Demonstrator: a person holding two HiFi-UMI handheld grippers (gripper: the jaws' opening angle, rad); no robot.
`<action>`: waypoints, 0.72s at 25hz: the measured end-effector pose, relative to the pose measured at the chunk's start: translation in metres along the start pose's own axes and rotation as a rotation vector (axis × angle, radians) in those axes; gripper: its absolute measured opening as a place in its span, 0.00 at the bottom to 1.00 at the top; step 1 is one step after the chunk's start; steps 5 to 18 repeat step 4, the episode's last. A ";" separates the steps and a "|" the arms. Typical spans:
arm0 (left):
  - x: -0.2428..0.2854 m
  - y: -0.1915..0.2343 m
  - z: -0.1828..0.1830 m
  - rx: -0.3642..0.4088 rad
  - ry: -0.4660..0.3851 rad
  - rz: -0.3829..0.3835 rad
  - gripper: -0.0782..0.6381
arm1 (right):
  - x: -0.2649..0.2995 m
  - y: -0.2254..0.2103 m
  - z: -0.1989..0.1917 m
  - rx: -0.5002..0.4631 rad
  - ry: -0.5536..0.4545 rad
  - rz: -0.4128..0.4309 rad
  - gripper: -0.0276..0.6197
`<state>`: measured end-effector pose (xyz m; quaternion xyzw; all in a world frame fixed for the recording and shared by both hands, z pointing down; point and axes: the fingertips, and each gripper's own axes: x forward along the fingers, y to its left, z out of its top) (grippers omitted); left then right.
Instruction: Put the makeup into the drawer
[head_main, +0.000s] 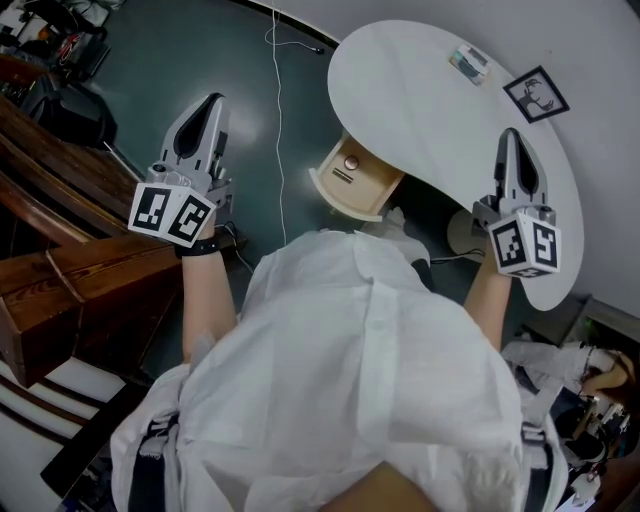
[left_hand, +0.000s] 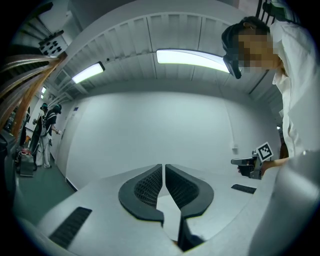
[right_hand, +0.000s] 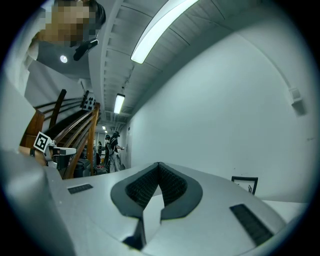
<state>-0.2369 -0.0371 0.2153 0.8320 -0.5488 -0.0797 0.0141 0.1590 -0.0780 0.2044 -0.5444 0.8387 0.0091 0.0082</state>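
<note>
In the head view a white table (head_main: 440, 110) stands at the upper right, and its wooden drawer (head_main: 345, 192) is pulled open beneath the near edge. A round pinkish item (head_main: 351, 163) lies inside the drawer. A small makeup case (head_main: 468, 63) rests on the tabletop at the far side. My left gripper (head_main: 212, 100) is raised over the floor, left of the drawer, jaws shut and empty (left_hand: 163, 166). My right gripper (head_main: 510, 133) is held up over the table's right part, also shut with nothing in it (right_hand: 159, 164). Both point at a white wall.
A framed picture (head_main: 536, 95) lies on the table near the makeup case. Wooden stairs (head_main: 60, 270) run along the left. A white cable (head_main: 279, 120) trails across the dark floor. People stand far off down the corridor (right_hand: 111, 145).
</note>
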 end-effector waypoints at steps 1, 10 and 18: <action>0.000 0.000 0.000 0.000 0.000 -0.001 0.15 | 0.001 0.000 0.001 -0.003 -0.002 0.000 0.06; 0.001 0.002 -0.001 0.002 -0.002 -0.005 0.15 | 0.005 0.000 0.004 -0.012 -0.009 0.004 0.06; 0.001 0.002 -0.001 0.002 -0.002 -0.005 0.15 | 0.005 0.000 0.004 -0.012 -0.009 0.004 0.06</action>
